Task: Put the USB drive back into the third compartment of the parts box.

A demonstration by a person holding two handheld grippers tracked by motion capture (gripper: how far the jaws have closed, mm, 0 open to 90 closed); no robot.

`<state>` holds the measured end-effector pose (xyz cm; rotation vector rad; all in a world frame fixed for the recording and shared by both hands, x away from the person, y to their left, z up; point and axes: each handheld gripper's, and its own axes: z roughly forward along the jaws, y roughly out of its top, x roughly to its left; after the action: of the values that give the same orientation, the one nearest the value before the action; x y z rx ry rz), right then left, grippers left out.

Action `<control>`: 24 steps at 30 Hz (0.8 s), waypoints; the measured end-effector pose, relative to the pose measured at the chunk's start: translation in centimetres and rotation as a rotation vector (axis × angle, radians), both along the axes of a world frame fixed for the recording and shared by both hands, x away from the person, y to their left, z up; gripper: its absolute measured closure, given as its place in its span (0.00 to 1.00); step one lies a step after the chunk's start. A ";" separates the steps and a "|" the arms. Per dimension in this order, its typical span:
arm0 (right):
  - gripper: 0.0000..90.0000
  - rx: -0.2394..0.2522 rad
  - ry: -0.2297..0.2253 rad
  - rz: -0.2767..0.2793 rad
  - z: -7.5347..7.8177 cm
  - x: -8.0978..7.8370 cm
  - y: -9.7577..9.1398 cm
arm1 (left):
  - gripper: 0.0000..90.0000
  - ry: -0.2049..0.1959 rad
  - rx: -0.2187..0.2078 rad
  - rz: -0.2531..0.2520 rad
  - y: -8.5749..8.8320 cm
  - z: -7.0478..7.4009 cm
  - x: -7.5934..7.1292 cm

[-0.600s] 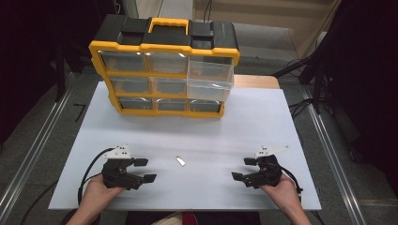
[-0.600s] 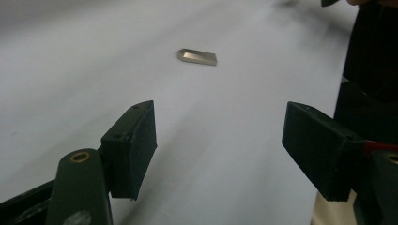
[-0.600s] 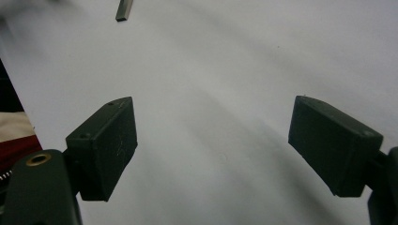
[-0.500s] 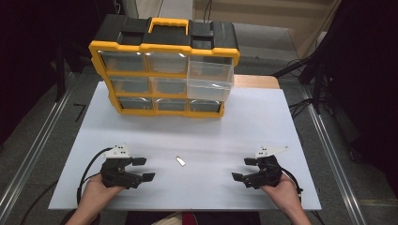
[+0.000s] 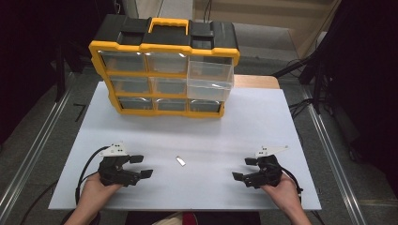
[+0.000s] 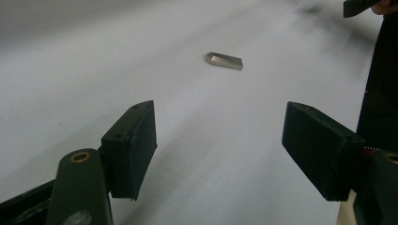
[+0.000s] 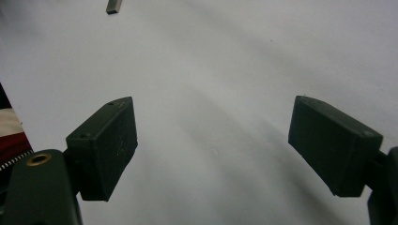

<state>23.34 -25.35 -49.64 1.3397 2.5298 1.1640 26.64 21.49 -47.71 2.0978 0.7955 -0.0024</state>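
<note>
Flat metal piece point(image 5: 180, 161) waits between two idle grippers
It lies on the worktop point(image 5: 263, 126) at 3 o'clock of the left gripper point(image 5: 139, 166), whose jaws, like the right gripper's point(image 5: 244, 168), stand apart; so thin, it could skid from a shallow pinch.

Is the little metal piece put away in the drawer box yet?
Not yet. One drawer of the drawer box already sticks out. The metal piece lies untouched on the white table. The left gripper and right gripper rest open, holding nothing. Picking up and storing remain.
</note>
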 end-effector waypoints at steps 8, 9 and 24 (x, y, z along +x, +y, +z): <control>0.16 0.001 0.004 -0.003 0.0 0.1 0.1 | 0.31 -0.013 0.025 0.007 0.0 -0.1 0.0; 0.16 0.002 0.007 -0.002 0.0 0.1 0.1 | 0.31 -0.019 0.031 0.013 0.0 0.0 0.0; 0.16 0.002 0.018 0.011 -0.1 0.2 0.3 | 0.31 -0.008 0.007 0.007 0.2 0.1 0.0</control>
<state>23.49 -25.01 -49.76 1.3444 2.5525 1.1619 26.68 21.67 -47.64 2.1002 0.7994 0.0122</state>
